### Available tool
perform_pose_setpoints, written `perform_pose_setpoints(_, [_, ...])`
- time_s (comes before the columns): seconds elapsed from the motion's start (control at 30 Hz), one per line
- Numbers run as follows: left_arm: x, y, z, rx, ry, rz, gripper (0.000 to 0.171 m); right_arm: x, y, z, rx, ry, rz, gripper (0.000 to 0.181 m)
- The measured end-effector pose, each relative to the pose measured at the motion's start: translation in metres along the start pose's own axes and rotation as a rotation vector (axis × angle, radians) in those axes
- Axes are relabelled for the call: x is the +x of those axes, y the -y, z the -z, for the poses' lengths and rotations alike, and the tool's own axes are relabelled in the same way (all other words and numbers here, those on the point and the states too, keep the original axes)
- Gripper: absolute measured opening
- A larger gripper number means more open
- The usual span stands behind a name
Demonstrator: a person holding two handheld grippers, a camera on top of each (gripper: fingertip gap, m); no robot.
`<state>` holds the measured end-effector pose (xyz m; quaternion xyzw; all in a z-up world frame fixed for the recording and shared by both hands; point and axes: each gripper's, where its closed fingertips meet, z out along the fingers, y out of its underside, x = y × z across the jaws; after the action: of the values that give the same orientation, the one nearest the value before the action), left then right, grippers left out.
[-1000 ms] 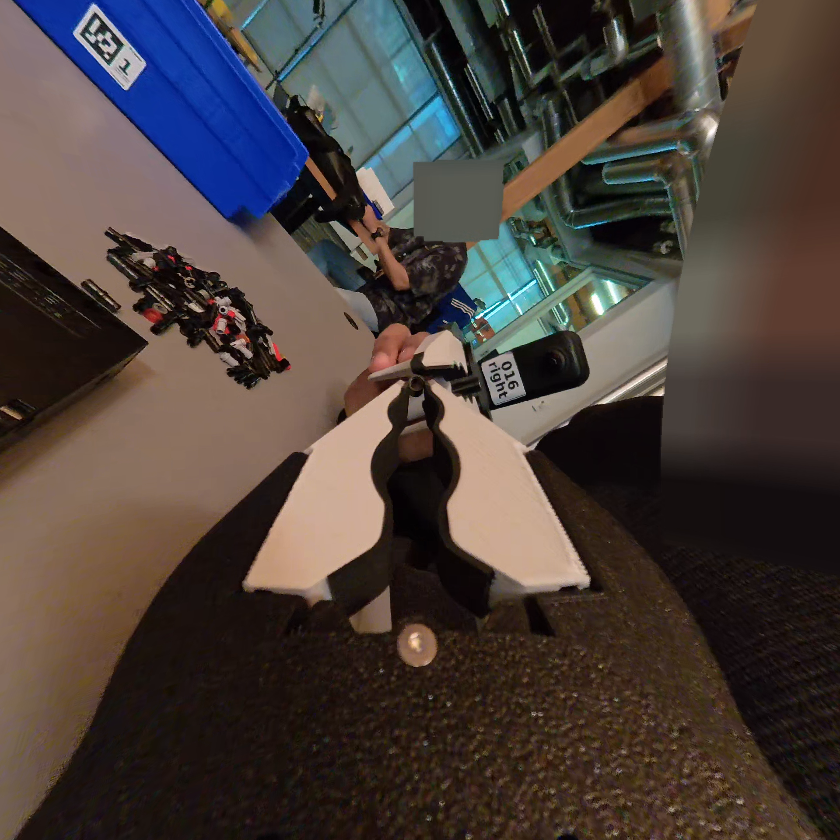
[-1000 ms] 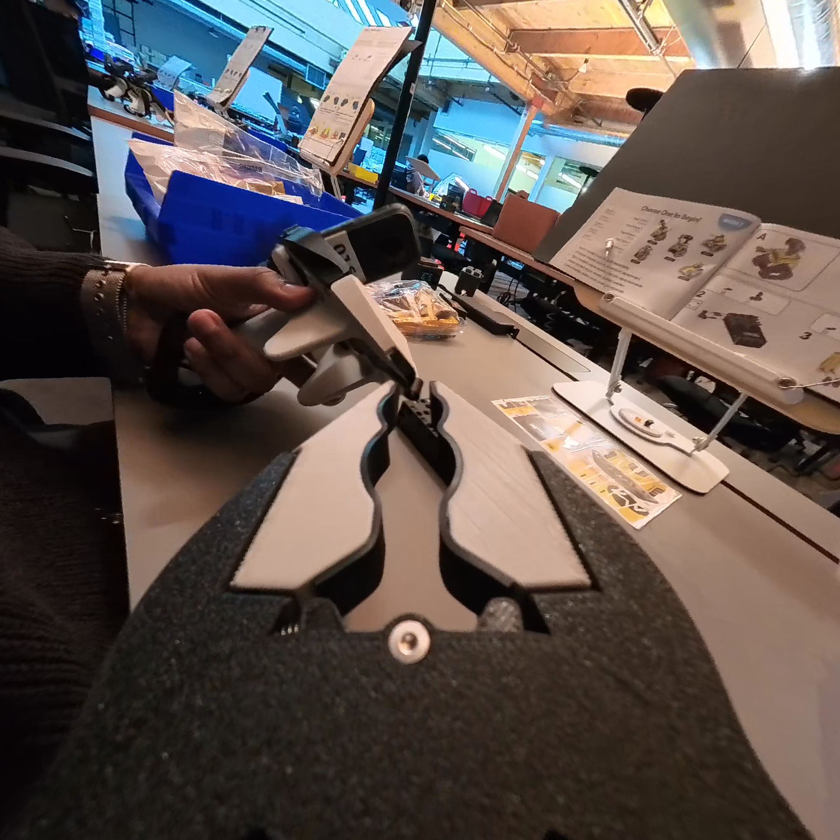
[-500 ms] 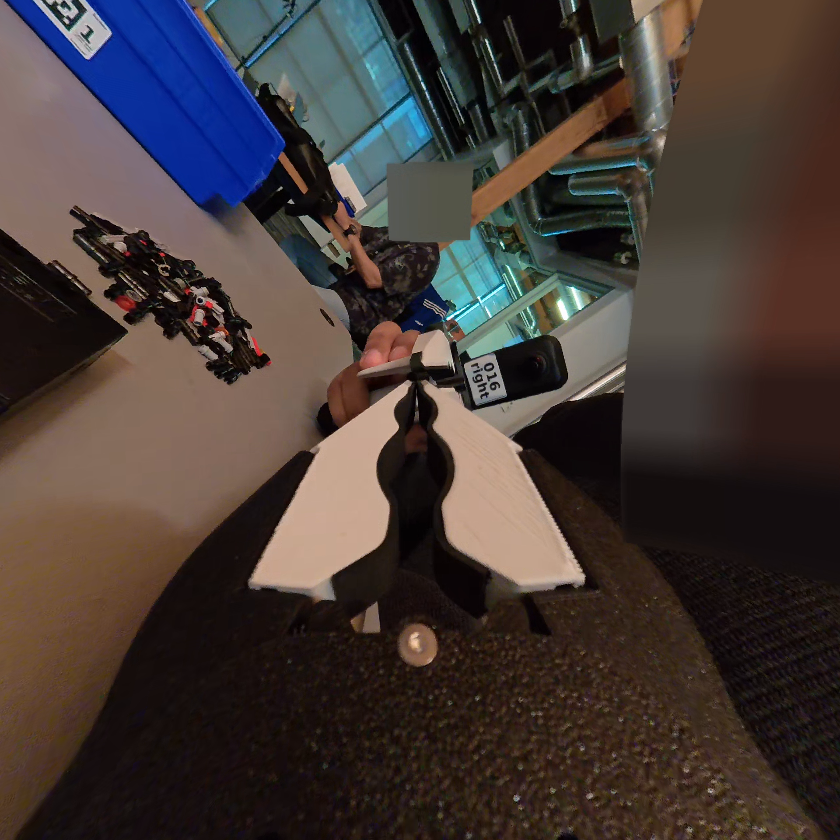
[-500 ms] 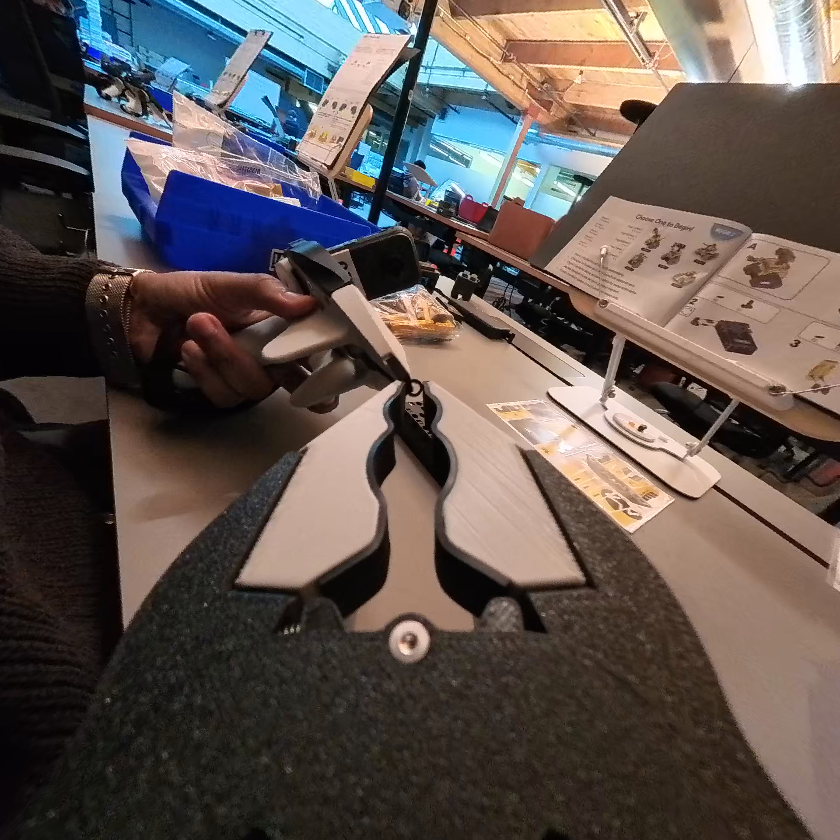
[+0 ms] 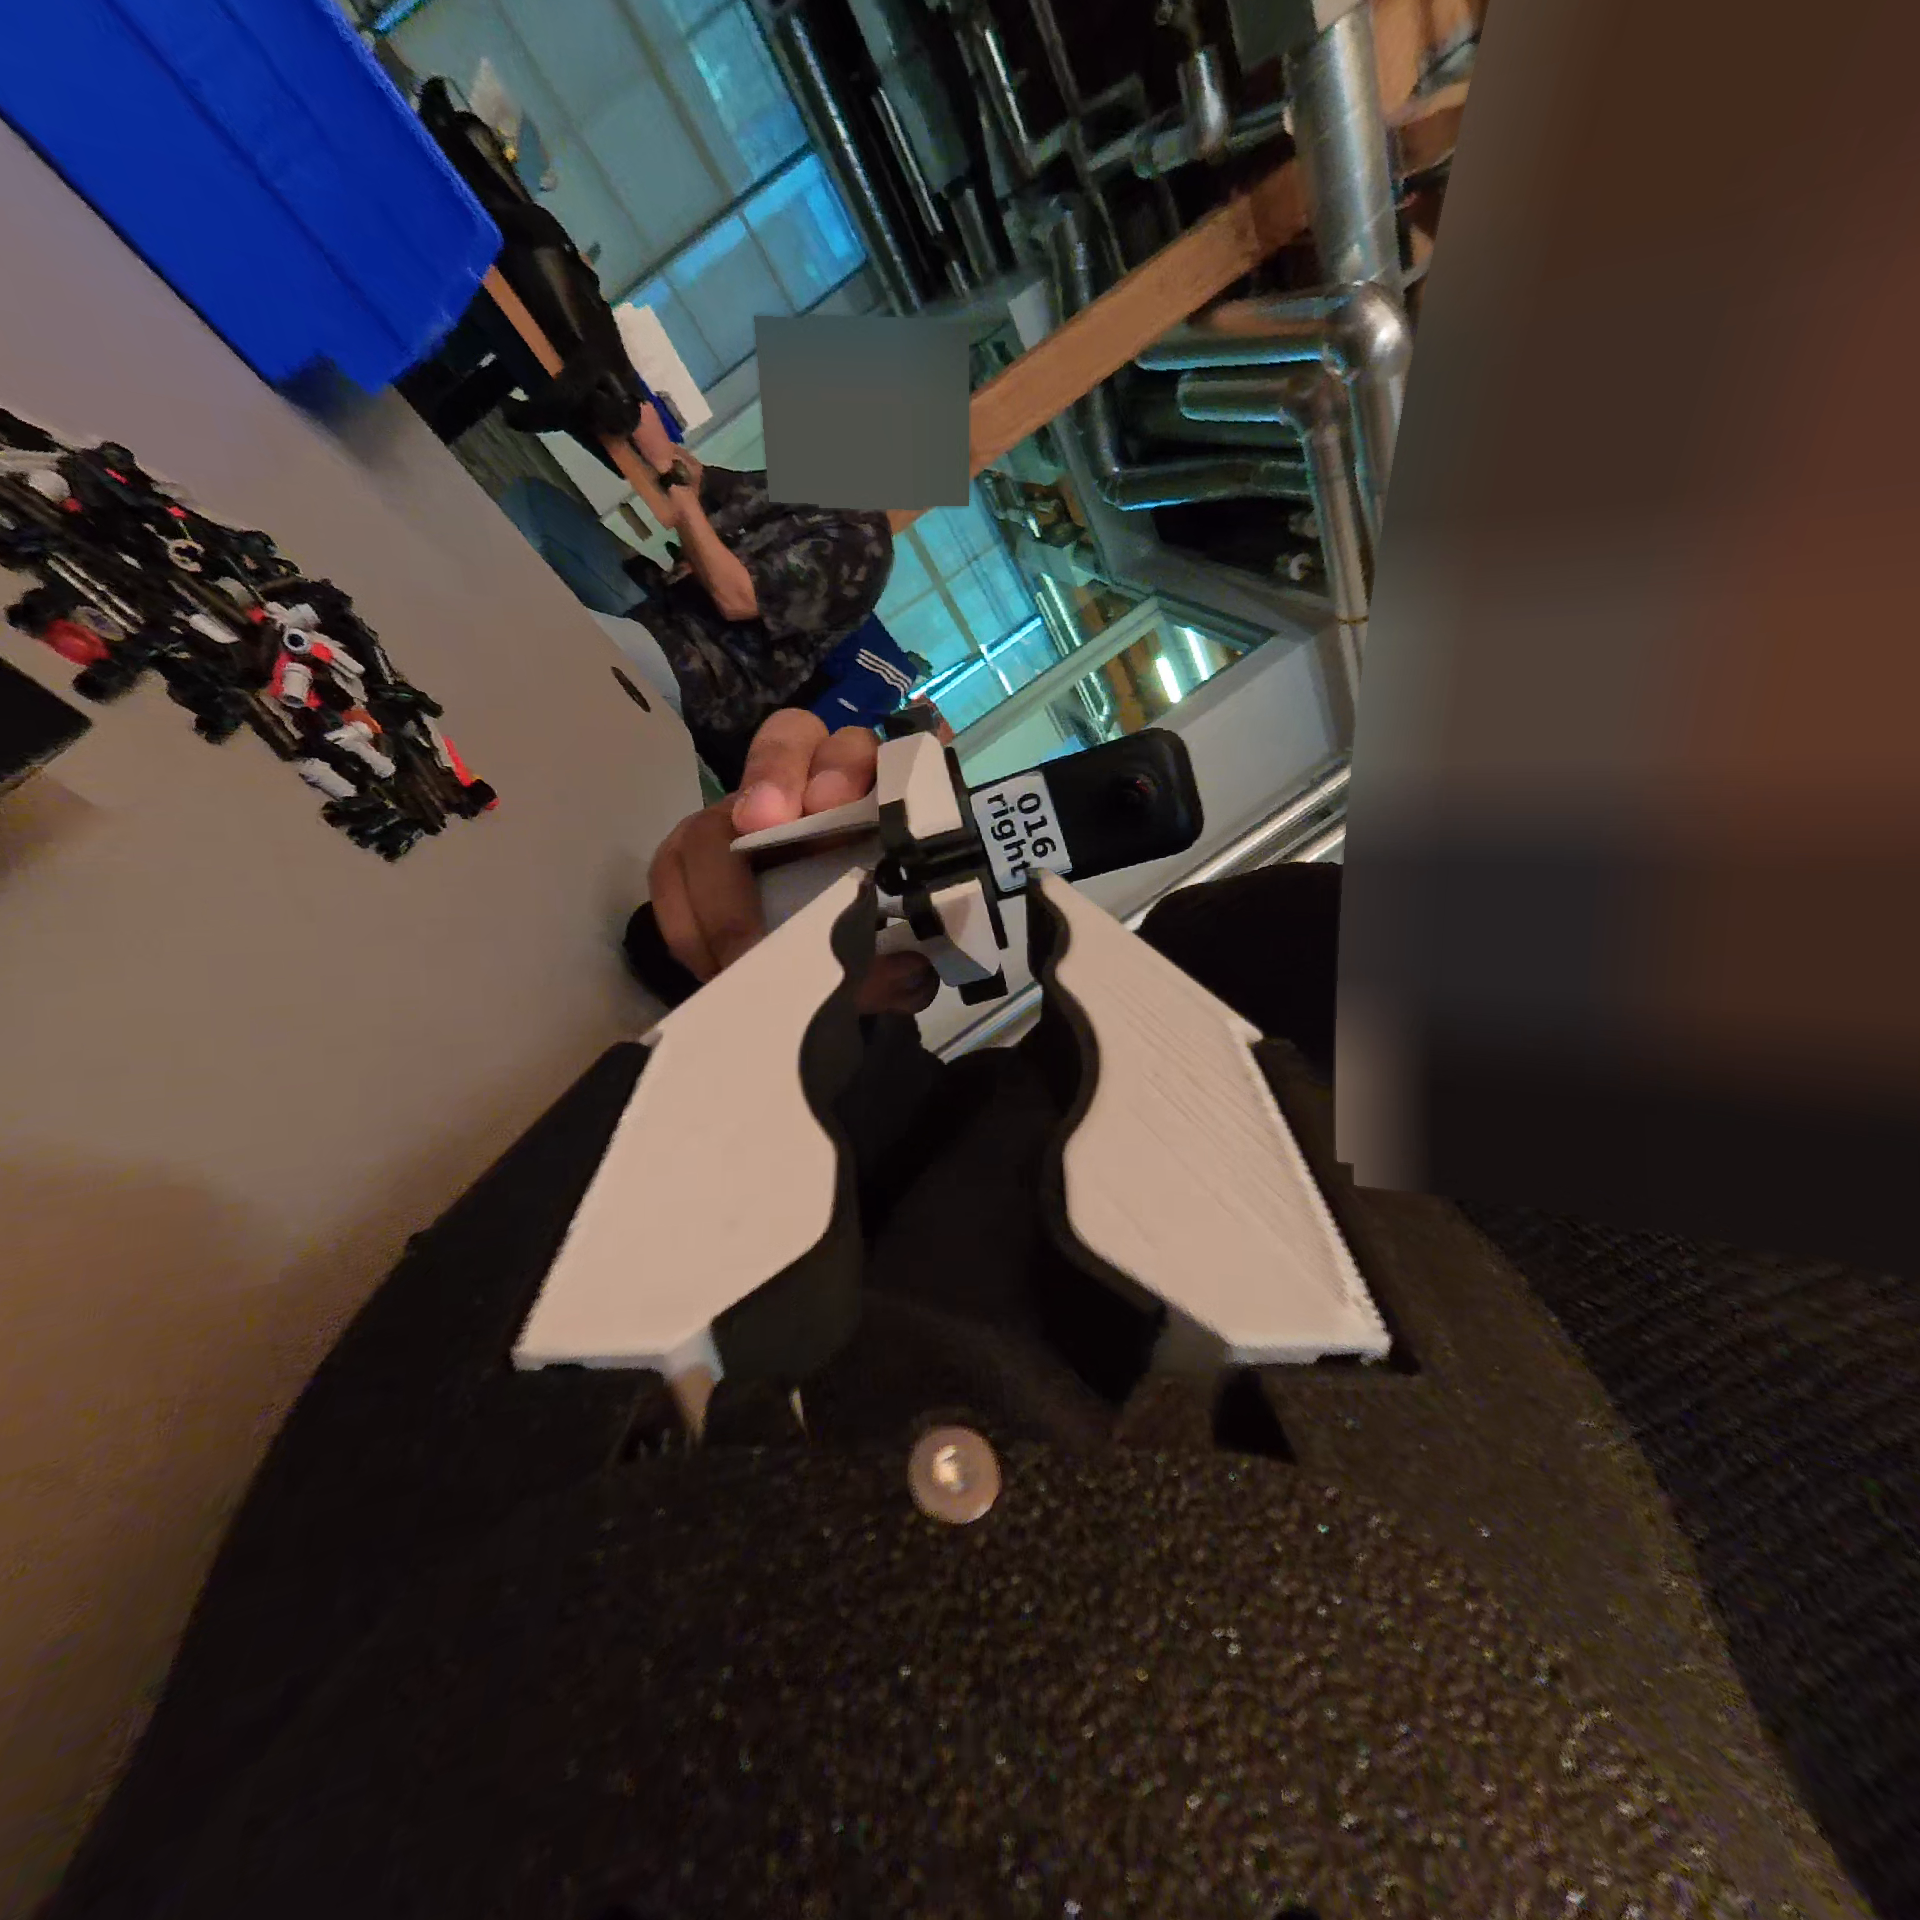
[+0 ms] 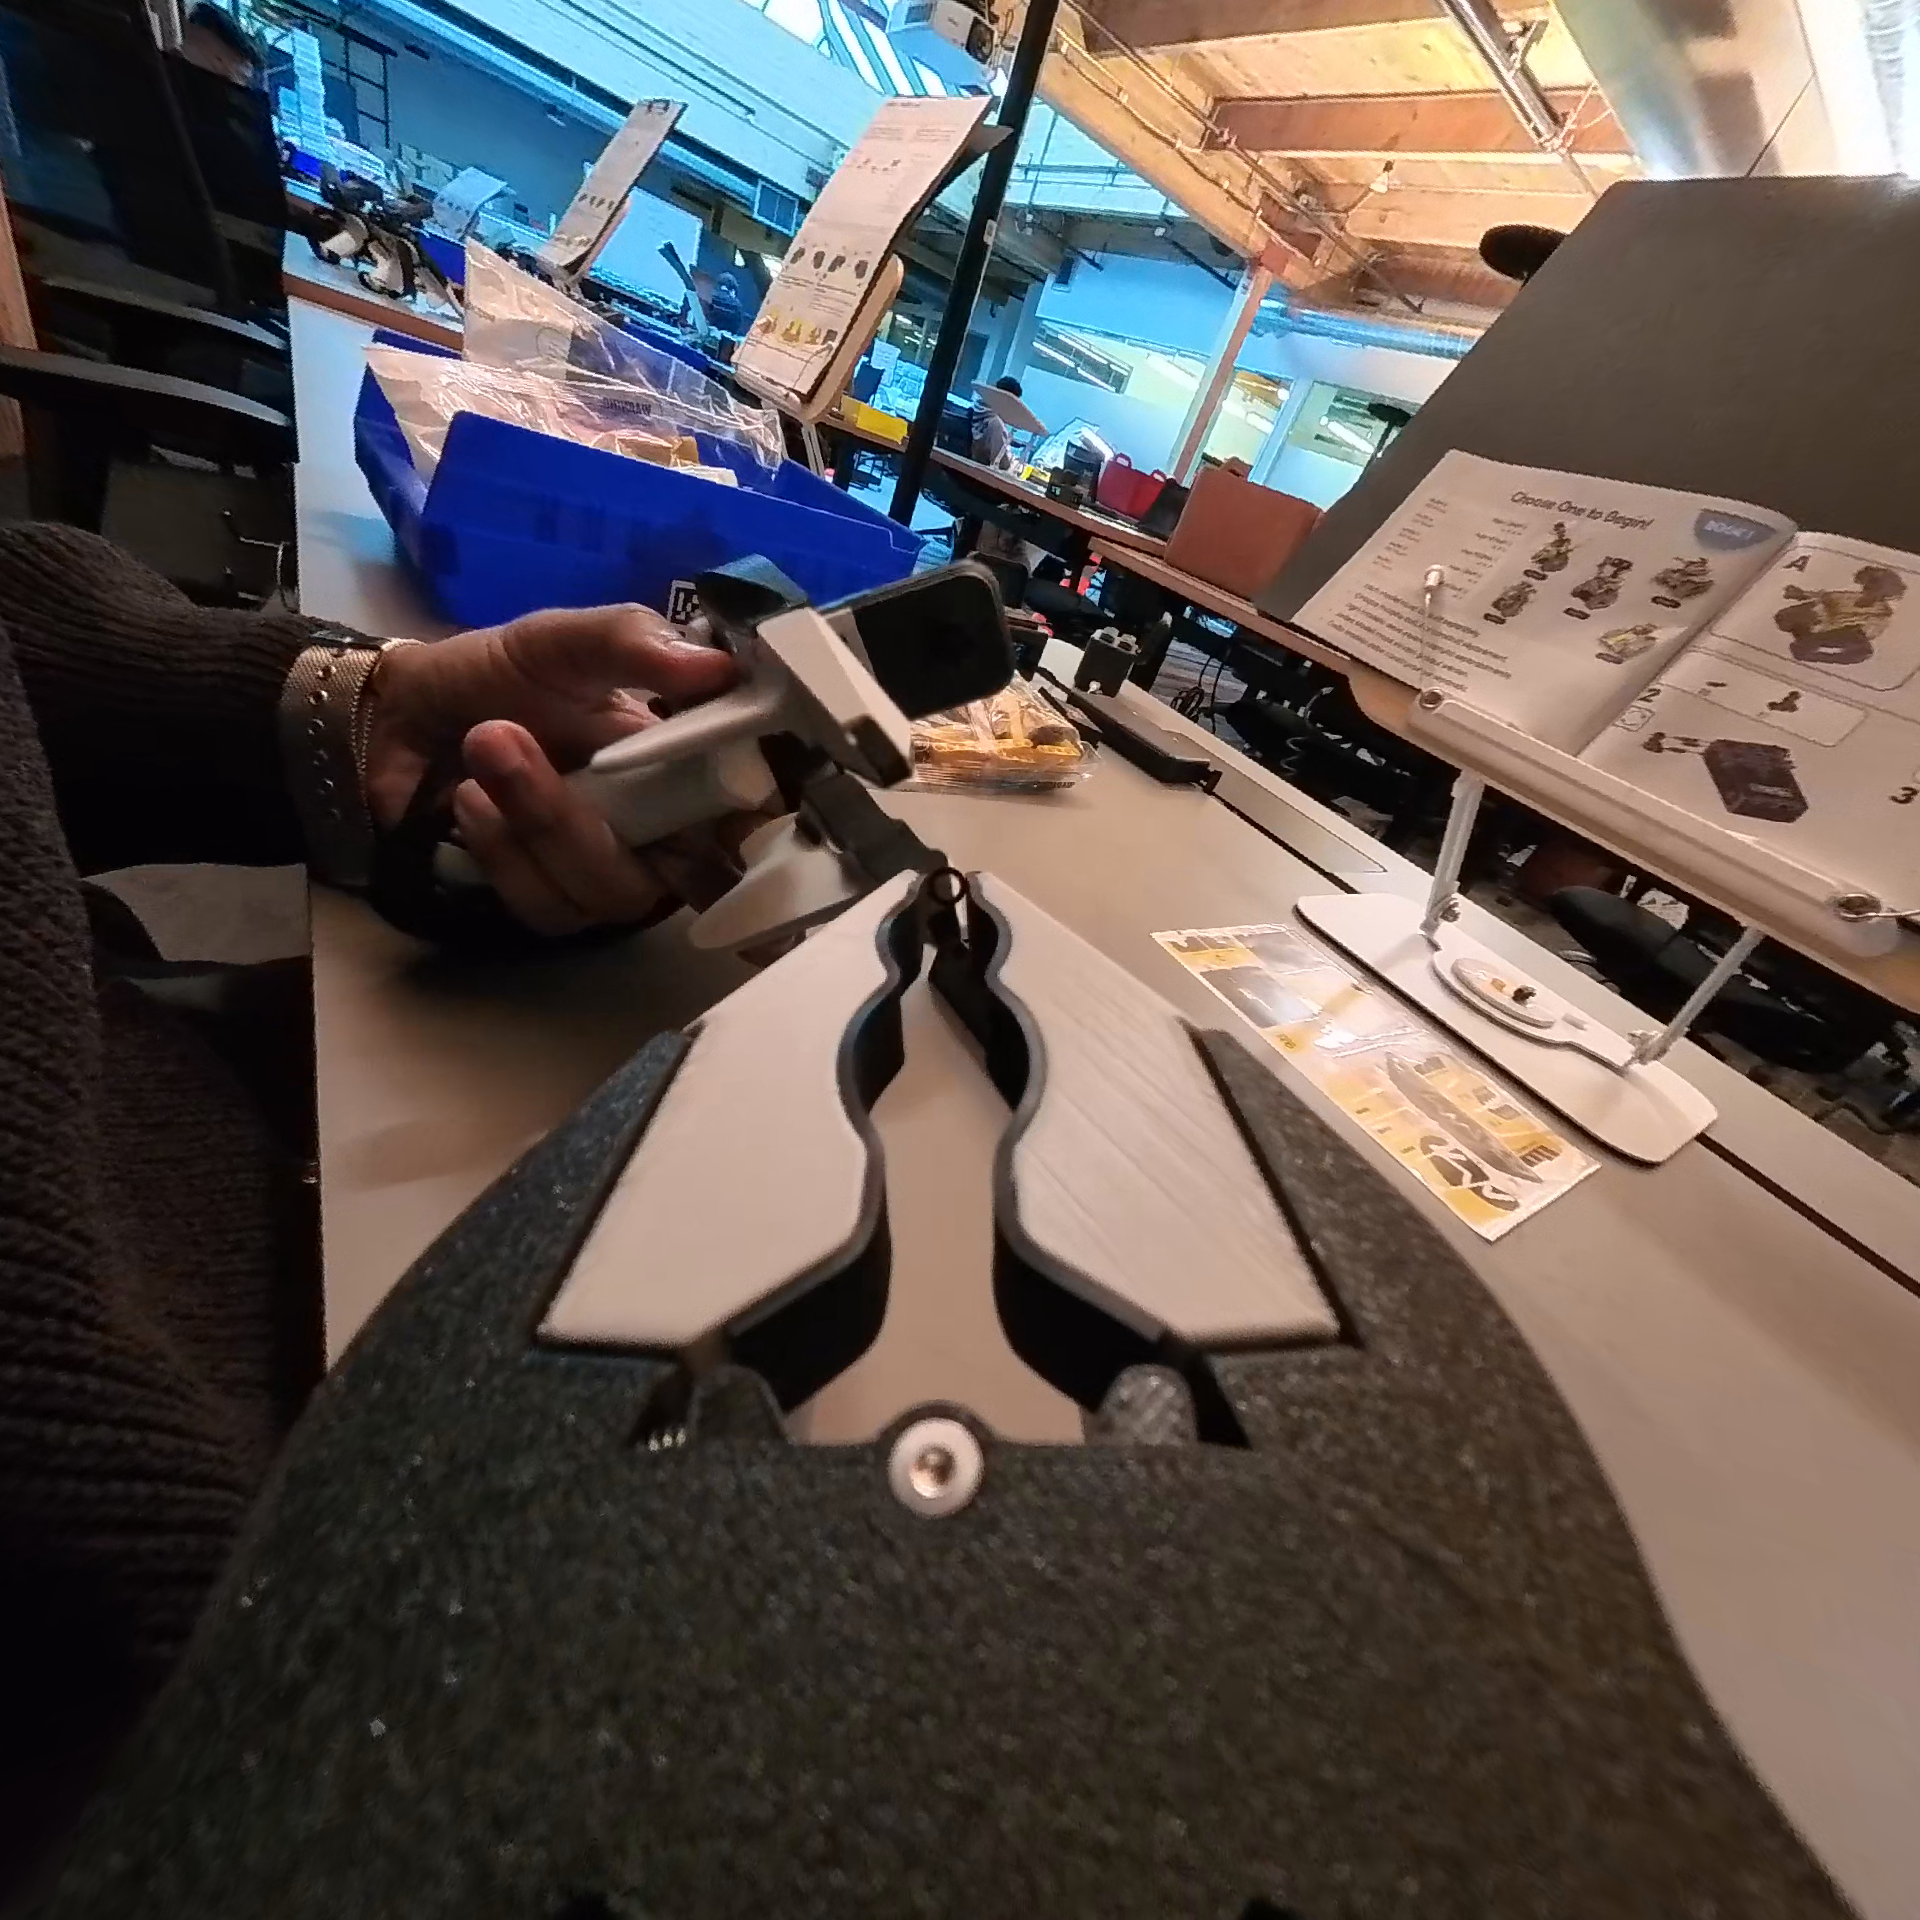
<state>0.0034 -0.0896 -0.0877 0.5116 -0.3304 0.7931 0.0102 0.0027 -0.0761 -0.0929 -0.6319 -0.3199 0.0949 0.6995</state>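
Left claw (image 5: 945, 894) stands wide, fingers well apart with nothing between the pads; its tips frame the tips of the right claw (image 6: 951, 899), seen head-on. Right claw is pinched narrow on a small black plastic part (image 6: 961, 956), which runs back between its fingers from a ring-shaped end at the tips. In the right wrist view the left claw's fingers sit just beyond and to the left of that part; whether they touch it cannot be told. Far left of the left claw, a loose heap of black, red and white small parts (image 5: 218, 655) lies on the grey table (image 5: 260, 987). Beyond the heap, a blue bin (image 5: 239, 177); its contents are hidden from this angle. In the right wrist view, left and beyond the claw, a blue bin (image 6: 644, 540) holds clear plastic bags (image 6: 582, 416). A clear bag of yellow parts (image 6: 997, 743) lies on the table straight ahead. An open booklet (image 6: 1621, 623) rests on a stand to the right.
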Motion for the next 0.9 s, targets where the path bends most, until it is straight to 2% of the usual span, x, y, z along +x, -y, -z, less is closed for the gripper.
perform_pose_setpoints(0.3, [-0.0029, 0.0040, 0.0023, 0.025, 0.005, 0.026, 0.026, -0.0002, 0.0004, 0.0005, 0.003, 0.000, 0.004, 0.007])
perform_pose_setpoints(0.47, [-0.0056, 0.0011, 0.0005, 0.009, 0.024, 0.024, 0.015, -0.0001, 0.0008, 0.0005, 0.005, 0.001, 0.003, 0.007])
perform_pose_setpoints(0.9, [-0.0067, 0.0021, 0.0012, 0.016, 0.026, 0.033, 0.006, -0.0007, 0.0014, 0.0009, 0.009, 0.002, 0.009, 0.007])
